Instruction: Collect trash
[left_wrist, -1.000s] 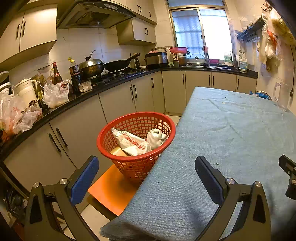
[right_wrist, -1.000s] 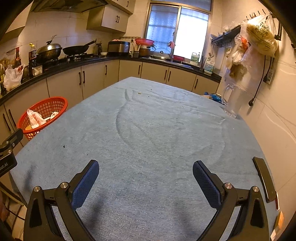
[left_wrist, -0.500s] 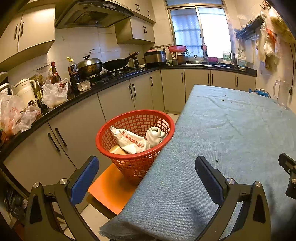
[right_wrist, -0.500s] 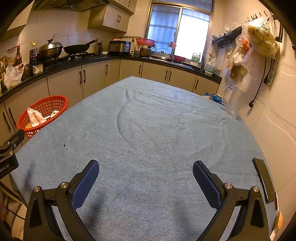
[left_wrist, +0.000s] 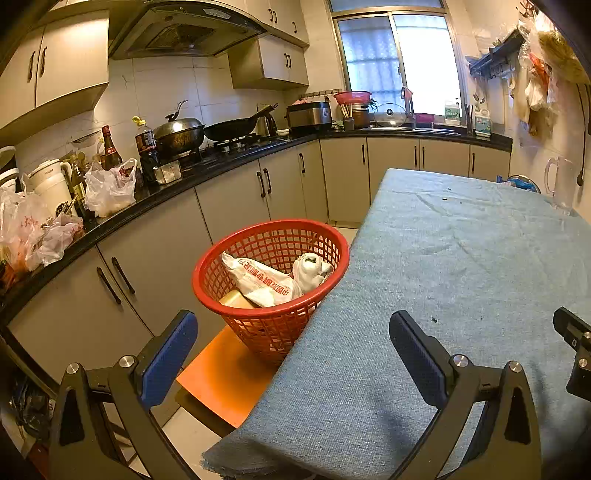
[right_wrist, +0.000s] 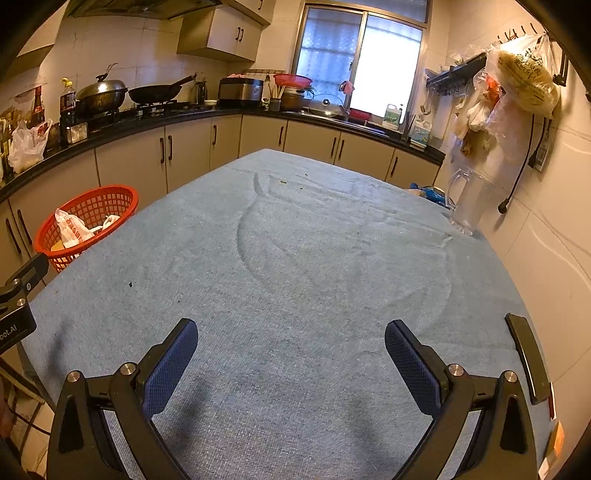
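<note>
A red mesh basket (left_wrist: 325, 240) stands on an orange stool (left_wrist: 225, 376) at the table's left edge. It holds a white printed bag (left_wrist: 258, 280), a crumpled white wrapper (left_wrist: 310, 269) and a tan piece. The basket also shows in the right wrist view (right_wrist: 122, 195). My left gripper (left_wrist: 291, 336) is open and empty, near the table's front left corner, short of the basket. My right gripper (right_wrist: 291, 345) is open and empty above the blue tablecloth (right_wrist: 314, 258). Small dark specks (right_wrist: 130, 284) lie on the cloth.
A clear plastic jug (right_wrist: 469, 203) and a blue bag (right_wrist: 428, 192) sit at the table's far right. A dark flat bar (right_wrist: 526, 365) lies at the right edge. Cabinets and a cluttered black counter (left_wrist: 177, 181) run along the left and back. Bags hang on the right wall (right_wrist: 517, 81).
Both views have shifted only slightly; the basket sits a touch lower in the left wrist view. Both grippers stay open and empty.
</note>
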